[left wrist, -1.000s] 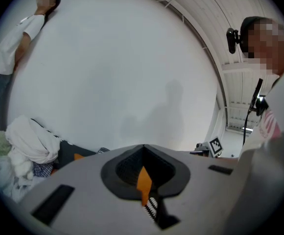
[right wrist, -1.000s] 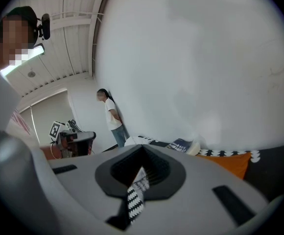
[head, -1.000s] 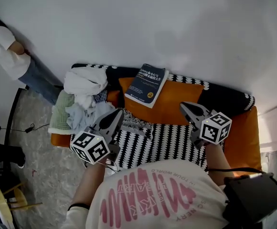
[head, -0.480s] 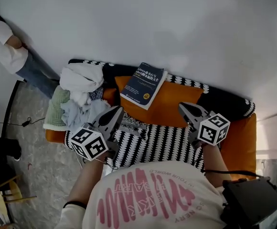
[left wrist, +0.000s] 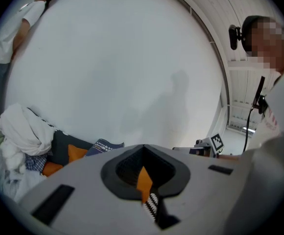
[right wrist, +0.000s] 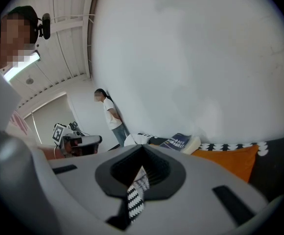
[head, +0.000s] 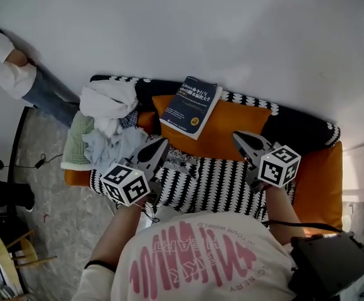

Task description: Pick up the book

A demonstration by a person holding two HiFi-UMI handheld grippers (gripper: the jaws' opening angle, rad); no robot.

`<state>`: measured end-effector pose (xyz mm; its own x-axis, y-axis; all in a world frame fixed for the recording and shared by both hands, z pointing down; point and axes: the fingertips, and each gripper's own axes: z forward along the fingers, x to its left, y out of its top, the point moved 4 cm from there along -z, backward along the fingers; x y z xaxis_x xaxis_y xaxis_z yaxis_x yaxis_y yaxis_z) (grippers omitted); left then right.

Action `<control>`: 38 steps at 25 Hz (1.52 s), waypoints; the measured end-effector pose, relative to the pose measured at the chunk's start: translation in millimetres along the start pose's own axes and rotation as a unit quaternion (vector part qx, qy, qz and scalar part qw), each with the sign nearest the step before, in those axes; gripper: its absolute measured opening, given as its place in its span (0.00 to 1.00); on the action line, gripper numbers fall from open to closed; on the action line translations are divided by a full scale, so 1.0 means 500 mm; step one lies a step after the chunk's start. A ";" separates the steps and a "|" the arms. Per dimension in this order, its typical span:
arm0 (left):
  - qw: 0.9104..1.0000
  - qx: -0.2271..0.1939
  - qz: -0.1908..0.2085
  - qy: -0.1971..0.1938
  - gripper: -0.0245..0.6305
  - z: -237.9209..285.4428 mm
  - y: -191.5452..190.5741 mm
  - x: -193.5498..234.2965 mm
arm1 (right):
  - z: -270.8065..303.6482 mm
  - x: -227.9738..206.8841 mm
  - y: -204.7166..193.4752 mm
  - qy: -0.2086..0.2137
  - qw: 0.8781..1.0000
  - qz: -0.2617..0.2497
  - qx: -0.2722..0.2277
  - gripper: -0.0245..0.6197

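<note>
A dark blue book (head: 191,105) leans on an orange cushion (head: 232,133) against the sofa's back. In the left gripper view the book (left wrist: 102,146) is low and left of the jaws; in the right gripper view the book (right wrist: 179,142) is just right of centre. My left gripper (head: 160,145) hovers over the patterned seat, short of the book and to its left. My right gripper (head: 239,137) hovers to the book's right, also short of it. Both are shut with nothing held, the jaws closed together in the left gripper's (left wrist: 143,151) and the right gripper's (right wrist: 143,150) own views.
A heap of clothes (head: 110,115) fills the sofa's left end. A black-and-white throw (head: 216,184) covers the seat under both grippers. A person (head: 16,74) stands by the wall at far left. A wooden stool (head: 6,259) sits on the floor at lower left.
My left gripper has edged a little to the right, closer to the sofa seat. The right gripper has barely shifted. Both stay shut and the book has not moved.
</note>
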<state>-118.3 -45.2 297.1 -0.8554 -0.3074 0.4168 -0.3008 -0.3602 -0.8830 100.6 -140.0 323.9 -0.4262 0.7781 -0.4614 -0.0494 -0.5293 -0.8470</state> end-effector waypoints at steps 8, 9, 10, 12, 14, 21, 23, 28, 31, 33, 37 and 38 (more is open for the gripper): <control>1.000 -0.008 -0.030 -0.005 0.05 0.026 -0.021 0.089 | 0.053 -0.019 -0.044 -0.027 0.999 0.028 0.006 0.05; 1.000 -0.003 -0.030 -0.004 0.05 0.030 -0.025 0.102 | 0.063 -0.022 -0.050 -0.030 0.999 0.032 0.008 0.05; 1.000 0.005 -0.027 -0.004 0.05 0.033 -0.030 0.114 | 0.072 -0.026 -0.057 -0.034 0.999 0.035 0.010 0.05; 1.000 0.020 -0.017 -0.008 0.05 0.041 -0.039 0.133 | 0.090 -0.033 -0.071 -0.041 0.998 0.040 0.013 0.05; 0.999 0.031 -0.010 -0.011 0.05 0.052 -0.046 0.153 | 0.109 -0.040 -0.079 -0.044 0.998 0.046 0.011 0.05; 0.998 0.062 -0.025 0.001 0.05 0.093 -0.068 0.238 | 0.187 -0.071 -0.116 -0.051 0.994 0.098 0.012 0.05; 0.997 0.075 -0.022 0.006 0.05 0.106 -0.075 0.260 | 0.204 -0.083 -0.125 -0.060 0.992 0.110 0.009 0.05; 0.995 0.097 -0.009 0.016 0.05 0.132 -0.081 0.303 | 0.228 -0.105 -0.139 -0.069 0.985 0.159 -0.020 0.05; 0.995 0.097 -0.016 0.010 0.05 0.144 -0.075 0.321 | 0.233 -0.112 -0.146 -0.067 0.977 0.197 -0.038 0.05; 0.995 0.103 -0.013 0.003 0.05 0.151 -0.074 0.331 | 0.237 -0.121 -0.153 -0.067 0.971 0.225 -0.048 0.08; 0.993 0.118 -0.006 -0.002 0.05 0.165 -0.080 0.358 | 0.254 -0.139 -0.177 -0.057 0.959 0.271 -0.060 0.28; 0.992 0.123 -0.007 -0.006 0.12 0.170 -0.084 0.363 | 0.258 -0.142 -0.183 -0.057 0.958 0.274 -0.057 0.31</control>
<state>-225.1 -160.6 428.0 -0.8460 -0.3106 0.4333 -0.1999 -0.5687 -0.7979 18.7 -190.2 468.2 -0.4562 0.3490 -0.8186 0.3067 -0.8019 -0.5128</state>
